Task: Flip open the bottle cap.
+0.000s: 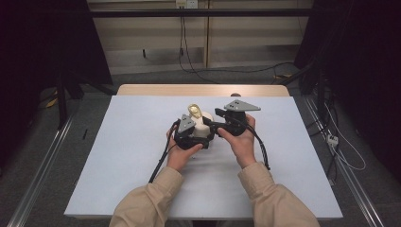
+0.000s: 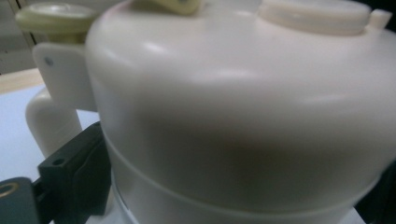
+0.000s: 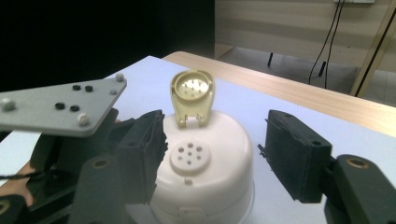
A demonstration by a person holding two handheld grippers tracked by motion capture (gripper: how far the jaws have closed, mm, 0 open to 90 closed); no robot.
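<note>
Cream plastic domed container (image 1: 204,128) with a perforated top and a raised yellowish flip lid (image 3: 192,95) stands mid-table on the pale blue mat (image 1: 118,156). Left gripper (image 1: 191,137) clamps its near side; right gripper (image 3: 212,154) straddles it, jaws wide.

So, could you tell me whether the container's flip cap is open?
Open: the yellowish flip cap stands upright, exposing the perforated spout on the white container.

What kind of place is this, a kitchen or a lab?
Probably a lab or recording studio: a table with a plain white cover, dark curtains on both sides, and loose cables on the floor.
</note>
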